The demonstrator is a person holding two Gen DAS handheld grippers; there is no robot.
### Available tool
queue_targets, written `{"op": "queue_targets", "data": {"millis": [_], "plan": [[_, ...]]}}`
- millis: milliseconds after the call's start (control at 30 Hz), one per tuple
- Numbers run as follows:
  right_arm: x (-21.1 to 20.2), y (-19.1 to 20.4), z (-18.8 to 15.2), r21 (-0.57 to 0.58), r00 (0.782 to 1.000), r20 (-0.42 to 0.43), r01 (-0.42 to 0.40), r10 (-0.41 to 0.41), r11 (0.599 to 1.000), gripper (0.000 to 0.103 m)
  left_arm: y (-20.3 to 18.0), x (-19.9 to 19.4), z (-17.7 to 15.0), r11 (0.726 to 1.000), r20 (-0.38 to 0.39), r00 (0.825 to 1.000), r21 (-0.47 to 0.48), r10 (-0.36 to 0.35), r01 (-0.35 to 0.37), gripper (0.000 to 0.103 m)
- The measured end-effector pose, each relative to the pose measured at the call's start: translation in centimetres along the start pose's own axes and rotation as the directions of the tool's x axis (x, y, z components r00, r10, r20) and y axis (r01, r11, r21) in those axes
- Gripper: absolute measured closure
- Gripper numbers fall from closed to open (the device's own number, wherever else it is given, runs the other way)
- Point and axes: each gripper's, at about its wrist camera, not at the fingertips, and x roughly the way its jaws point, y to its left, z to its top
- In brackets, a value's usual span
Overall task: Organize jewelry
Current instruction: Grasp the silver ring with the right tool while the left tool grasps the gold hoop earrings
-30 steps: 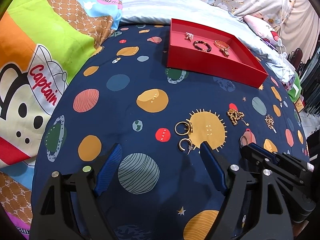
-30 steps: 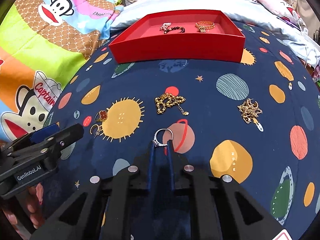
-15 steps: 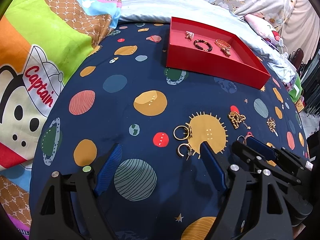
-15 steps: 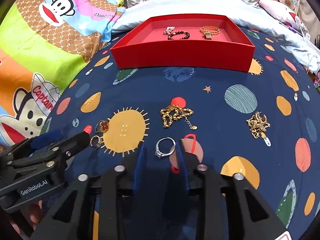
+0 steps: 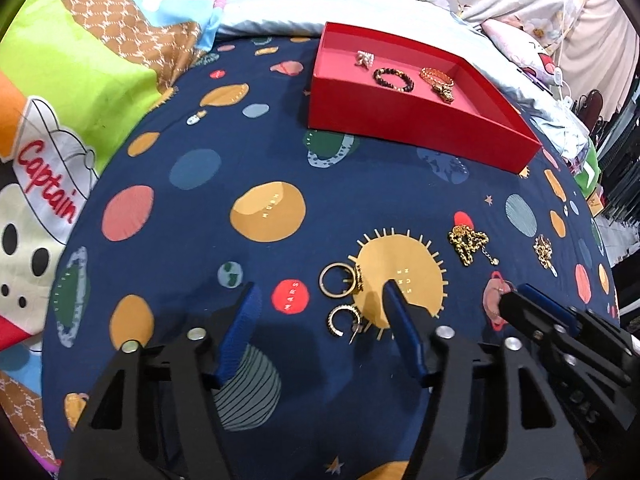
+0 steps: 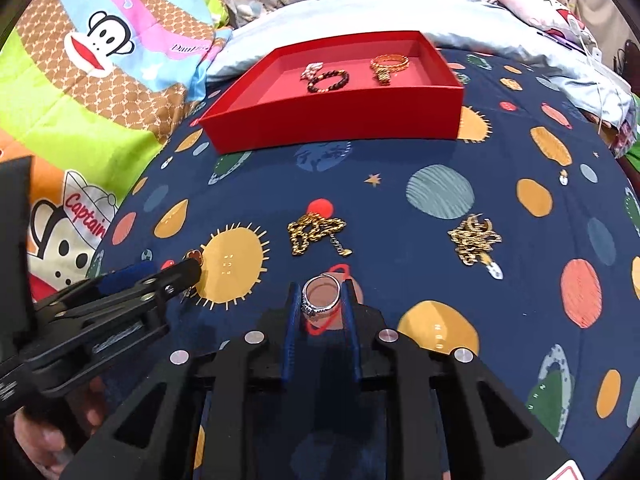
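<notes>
My right tongs [image 6: 320, 300] clamped on silver ring [image 6: 320, 298], stones tiny. My left tongs [image 5: 320, 300] apart, just narrowing, over smooth gold hoops [image 5: 340, 280].

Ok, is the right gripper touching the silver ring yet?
Touching. In the right wrist view the silver ring sits squeezed between both blue fingers of the right gripper, with no gap on either side.

I read "Captain" in red script on the monkey's white cap on the cartoon quilt [image 5: 52, 184], and "MARS" on a red planet [image 5: 291, 297] printed on the navy bedspread [image 5: 200, 240].
</notes>
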Motion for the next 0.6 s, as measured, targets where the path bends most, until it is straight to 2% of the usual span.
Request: {"op": "queue_targets", "data": {"millis": [133, 200, 267, 400, 500, 600], "plan": [[-0.6, -0.4, 0.1, 0.013, 1.0, 0.007, -0.002, 0.002, 1.0, 0.084, -0.4, 0.2, 0.2, 1.0, 0.011, 1.0, 0.015, 0.006, -0.006, 0.054], [-0.7, -0.6, 0.1, 0.015, 1.0, 0.01, -0.003, 0.002, 1.0, 0.084, -0.6, 0.2, 0.3, 1.0, 0.011, 1.0, 0.017, -0.001, 0.001, 0.066], [-0.8, -0.6, 0.1, 0.015, 1.0, 0.01, -0.005, 0.004, 1.0, 0.084, -0.7, 0.3, 0.4, 1.0, 0.01, 1.0, 0.025, -0.004, 0.004, 0.074], [-0.8, -0.7, 0.0, 0.012, 1.0, 0.007, -0.009, 0.009, 1.0, 0.084, -1.0, 0.3, 0.3, 0.999, 0.009, 1.0, 0.033, -0.011, 0.011, 0.082], [-1.1, -0.7, 0.0, 0.013, 1.0, 0.011, -0.015, 0.014, 1.0, 0.084, -1.0, 0.1, 0.3, 0.999, 0.005, 1.0, 0.034, -0.02, 0.019, 0.085], [-1.7, -0.6, 0.1, 0.009, 1.0, 0.023, -0.018, 0.018, 1.0, 0.084, -1.0, -0.3, 0.4, 0.999, 0.002, 0.999, 0.025, -0.047, 0.046, 0.094]]}}
